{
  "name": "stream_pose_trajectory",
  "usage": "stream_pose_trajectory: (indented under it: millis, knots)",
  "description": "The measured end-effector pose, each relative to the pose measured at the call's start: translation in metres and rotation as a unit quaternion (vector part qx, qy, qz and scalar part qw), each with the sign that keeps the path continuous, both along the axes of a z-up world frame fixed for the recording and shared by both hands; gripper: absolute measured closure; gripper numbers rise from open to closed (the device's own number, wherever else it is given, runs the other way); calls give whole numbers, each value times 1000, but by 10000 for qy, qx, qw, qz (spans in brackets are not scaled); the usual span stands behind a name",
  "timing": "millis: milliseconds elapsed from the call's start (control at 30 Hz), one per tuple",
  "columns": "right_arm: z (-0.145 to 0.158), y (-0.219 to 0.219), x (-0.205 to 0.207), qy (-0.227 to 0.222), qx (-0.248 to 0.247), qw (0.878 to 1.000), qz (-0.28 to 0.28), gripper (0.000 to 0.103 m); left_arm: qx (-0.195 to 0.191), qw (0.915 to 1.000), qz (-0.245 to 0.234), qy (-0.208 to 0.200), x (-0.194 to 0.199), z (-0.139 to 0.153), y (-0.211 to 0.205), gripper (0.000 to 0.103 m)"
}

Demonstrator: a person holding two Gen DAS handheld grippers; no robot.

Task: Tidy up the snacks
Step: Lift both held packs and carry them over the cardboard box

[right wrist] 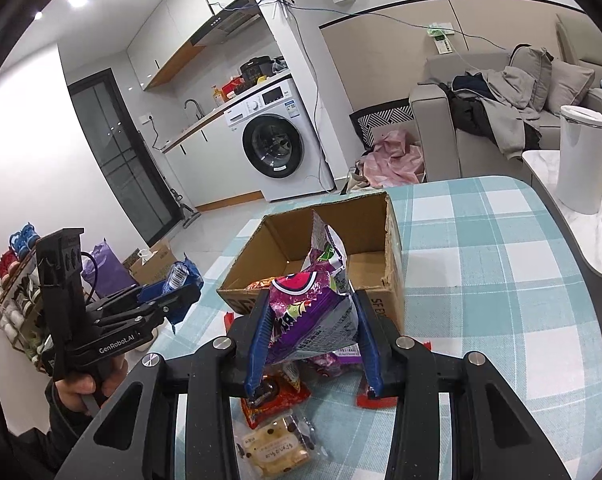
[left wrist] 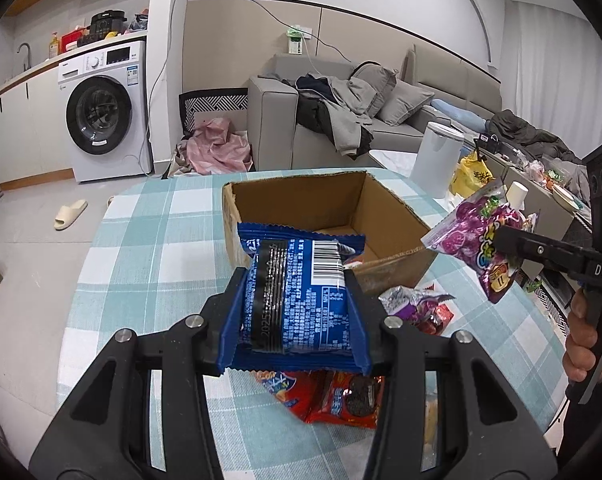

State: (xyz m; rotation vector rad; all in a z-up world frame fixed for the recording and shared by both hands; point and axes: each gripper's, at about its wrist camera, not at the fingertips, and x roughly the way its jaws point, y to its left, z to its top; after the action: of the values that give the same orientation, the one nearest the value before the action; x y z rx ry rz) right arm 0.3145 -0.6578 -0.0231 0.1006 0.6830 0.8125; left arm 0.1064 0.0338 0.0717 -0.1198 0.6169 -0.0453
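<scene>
The blue packet (left wrist: 297, 300) hides the near wall of the cardboard box (left wrist: 285, 200) and part of the red packets (left wrist: 333, 396) beneath. The small print on the purple pouch (right wrist: 313, 320) is illegible. The table (right wrist: 501, 280) is cut by the lower frame edge.

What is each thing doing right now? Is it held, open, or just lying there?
Left gripper: shut on the blue snack pack.
Blue snack pack: held above the table.
Right gripper: shut on the purple snack pouch.
Purple snack pouch: held, crumpled.
Cardboard box: open, upright on the table.
Red snack packs: lying loose on the table.
Washing machine: door closed.
</scene>
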Motion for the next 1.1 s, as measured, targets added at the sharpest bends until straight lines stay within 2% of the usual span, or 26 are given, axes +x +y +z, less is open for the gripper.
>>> stream_pose_trajectory:
  millis: [433, 1100]
  knots:
    - [-1, 10, 26, 182, 11, 9997, -164, 63, 17, 10000, -8, -64, 32, 6, -7, 61]
    - [-8, 39, 55, 370, -163, 9989, -217, 63, -22, 10000, 7, 83, 80, -11, -14, 61]
